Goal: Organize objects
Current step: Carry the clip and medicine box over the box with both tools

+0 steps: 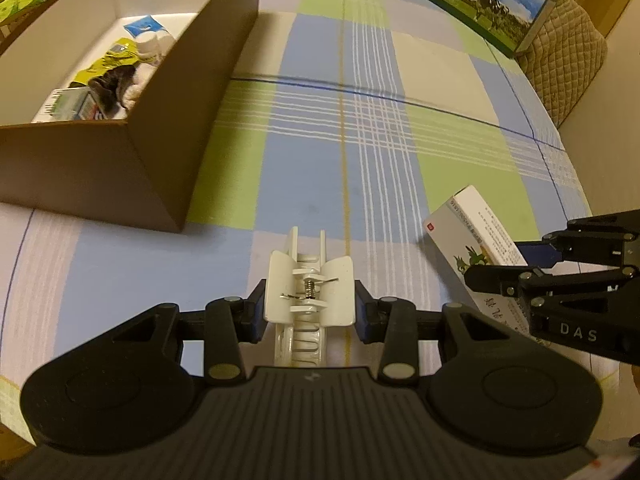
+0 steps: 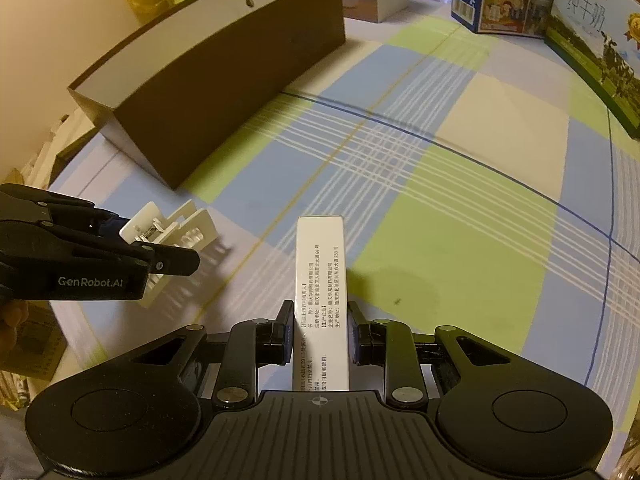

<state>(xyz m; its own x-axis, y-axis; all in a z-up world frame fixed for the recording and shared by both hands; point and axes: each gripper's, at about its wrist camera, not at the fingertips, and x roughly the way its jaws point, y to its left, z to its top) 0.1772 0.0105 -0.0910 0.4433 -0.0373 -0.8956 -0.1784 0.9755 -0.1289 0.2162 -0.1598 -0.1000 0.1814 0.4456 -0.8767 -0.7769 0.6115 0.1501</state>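
Note:
My left gripper [image 1: 310,308] is shut on a white hair claw clip [image 1: 310,292], held just above the checked cloth; the same clip [image 2: 172,230] shows at the left of the right wrist view. A white medicine box [image 2: 320,300] with printed text stands lengthwise between the pads of my right gripper [image 2: 320,334], which is shut on it. In the left wrist view that box [image 1: 476,236] appears at the right edge, tilted, in the right gripper's black fingers [image 1: 496,280]. An open brown cardboard box [image 1: 132,136] sits at the upper left of the table, holding several small items.
The table wears a blue, green and white checked cloth [image 1: 360,140]. Milk cartons [image 1: 480,4] and other printed boxes line the far edge. A quilted chair back [image 1: 568,60] stands at the far right. The brown box [image 2: 224,92] lies beyond both grippers.

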